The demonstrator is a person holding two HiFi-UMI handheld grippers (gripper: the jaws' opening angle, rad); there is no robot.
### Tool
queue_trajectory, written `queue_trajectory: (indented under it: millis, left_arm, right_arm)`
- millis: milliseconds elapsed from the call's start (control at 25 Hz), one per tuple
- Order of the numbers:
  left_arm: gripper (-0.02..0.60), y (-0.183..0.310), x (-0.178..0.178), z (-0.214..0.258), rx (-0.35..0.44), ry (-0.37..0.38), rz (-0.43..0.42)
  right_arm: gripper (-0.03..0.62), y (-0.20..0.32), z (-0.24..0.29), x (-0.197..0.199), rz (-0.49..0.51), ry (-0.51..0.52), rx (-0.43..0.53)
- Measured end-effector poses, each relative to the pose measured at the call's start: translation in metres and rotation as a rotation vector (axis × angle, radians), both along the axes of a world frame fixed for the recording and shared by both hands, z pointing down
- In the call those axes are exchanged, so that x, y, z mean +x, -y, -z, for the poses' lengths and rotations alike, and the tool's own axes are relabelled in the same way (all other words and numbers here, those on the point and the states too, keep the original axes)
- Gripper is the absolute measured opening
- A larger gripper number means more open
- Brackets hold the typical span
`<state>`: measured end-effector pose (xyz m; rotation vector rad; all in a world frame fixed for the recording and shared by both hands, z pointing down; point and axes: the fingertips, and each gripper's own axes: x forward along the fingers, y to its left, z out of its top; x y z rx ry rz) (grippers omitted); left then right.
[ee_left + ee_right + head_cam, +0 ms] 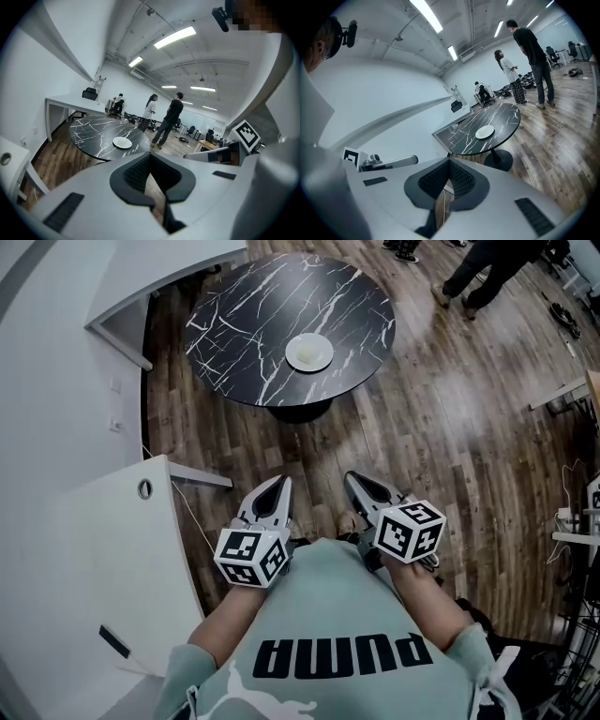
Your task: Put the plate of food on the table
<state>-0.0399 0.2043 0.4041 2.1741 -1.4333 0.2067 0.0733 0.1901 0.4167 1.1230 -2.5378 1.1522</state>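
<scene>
A white plate [309,352] lies on a round black marble table [234,324] some way ahead of me; I cannot make out any food on it. The plate [122,142] also shows on the table [91,133] in the left gripper view, and the plate [484,132] on the table [508,115] in the right gripper view. My left gripper [280,482] and right gripper [352,477] are held close to my chest, far short of the table. Both the left gripper [150,157] and the right gripper [450,161] are shut with nothing between the jaws.
A white counter [103,549] stands at my left and a white desk [141,296] sits behind the table. Two people [169,119] stand on the wood floor beyond the table. Cables and gear [577,521] sit at the right edge.
</scene>
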Motion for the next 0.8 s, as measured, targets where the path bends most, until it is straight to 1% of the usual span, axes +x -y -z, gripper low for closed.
queue_trajectory:
  millis: [160, 480, 800]
  left_arm:
    - [0.006, -0.0026, 0.0058, -0.0008, -0.001, 0.0, -0.011]
    - [0.006, -0.0063, 0.002, 0.0019, 0.002, 0.003, -0.014]
    - [0.006, -0.0072, 0.0006, -0.0004, 0.001, 0.0, -0.028]
  right_arm:
    - [0.006, -0.0023, -0.0007, 0.0035, 0.0, 0.003, -0.002]
    - [0.006, -0.0048, 0.0013, -0.0013, 0.005, 0.006, -0.002]
    - [0.006, -0.0073, -0.0018, -0.002, -0.011, 0.003, -0.009]
